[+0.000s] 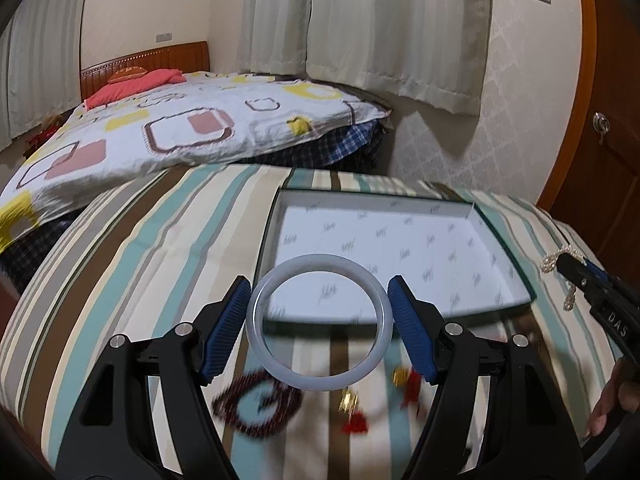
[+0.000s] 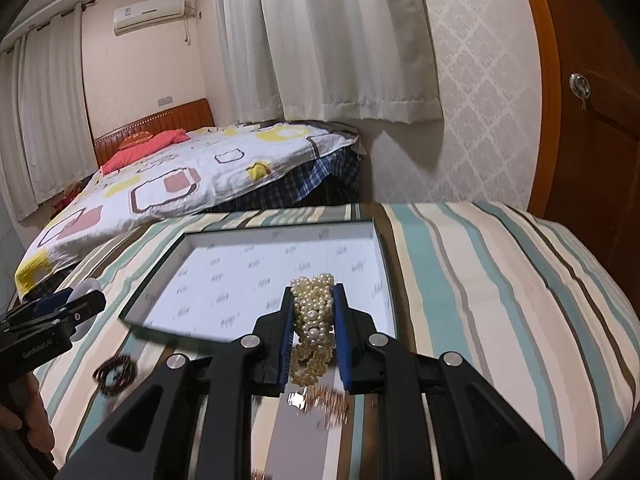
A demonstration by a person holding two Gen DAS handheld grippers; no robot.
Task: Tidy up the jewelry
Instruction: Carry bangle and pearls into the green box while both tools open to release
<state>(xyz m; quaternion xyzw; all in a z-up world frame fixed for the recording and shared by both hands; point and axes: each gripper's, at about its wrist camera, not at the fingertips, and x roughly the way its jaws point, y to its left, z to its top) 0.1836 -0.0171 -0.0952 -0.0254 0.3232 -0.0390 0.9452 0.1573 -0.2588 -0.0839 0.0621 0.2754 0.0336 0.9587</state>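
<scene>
My left gripper is shut on a pale white bangle, held above the striped cloth just before the near edge of a shallow white box. My right gripper is shut on a bunched pearl bracelet, held over the box's near right corner. The box holds no jewelry. A dark red bead bracelet lies on the cloth below the left gripper; it also shows in the right wrist view. Gold and red pieces and a rose-gold chain lie near the front.
The striped cloth covers the work surface. A bed with a patterned quilt stands behind it at the left. Curtains, a papered wall and a wooden door are at the back and right.
</scene>
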